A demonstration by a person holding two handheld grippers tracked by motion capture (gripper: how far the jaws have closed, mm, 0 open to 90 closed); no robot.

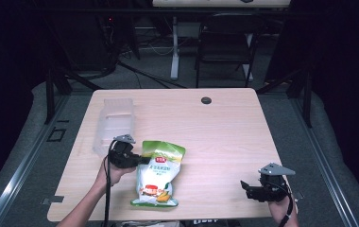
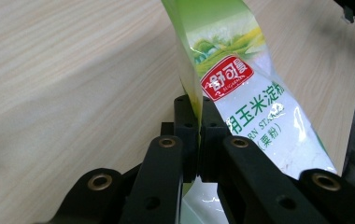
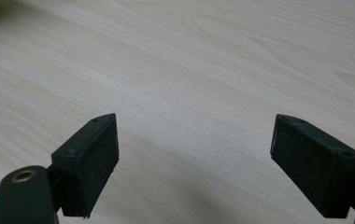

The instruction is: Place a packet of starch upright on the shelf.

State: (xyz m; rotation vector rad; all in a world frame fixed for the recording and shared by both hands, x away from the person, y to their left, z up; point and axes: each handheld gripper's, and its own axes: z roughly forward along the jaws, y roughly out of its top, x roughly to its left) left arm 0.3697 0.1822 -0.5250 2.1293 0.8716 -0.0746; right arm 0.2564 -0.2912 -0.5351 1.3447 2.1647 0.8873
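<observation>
A: Starch bag [image 1: 158,172], glossy green-and-white film, lies flat on the pale wood-grain counter [image 1: 225,137] at about seven o'clock; the left hand-held gripper [image 1: 142,160] is clamped on its upper left edge.

B: So the grasp looks made. Lifting toward the ribbed clear plastic tray [image 1: 115,123] at ten o'clock likely follows, while the right hand-held gripper [image 1: 244,185] waits at five o'clock, jaws spread wide.
</observation>
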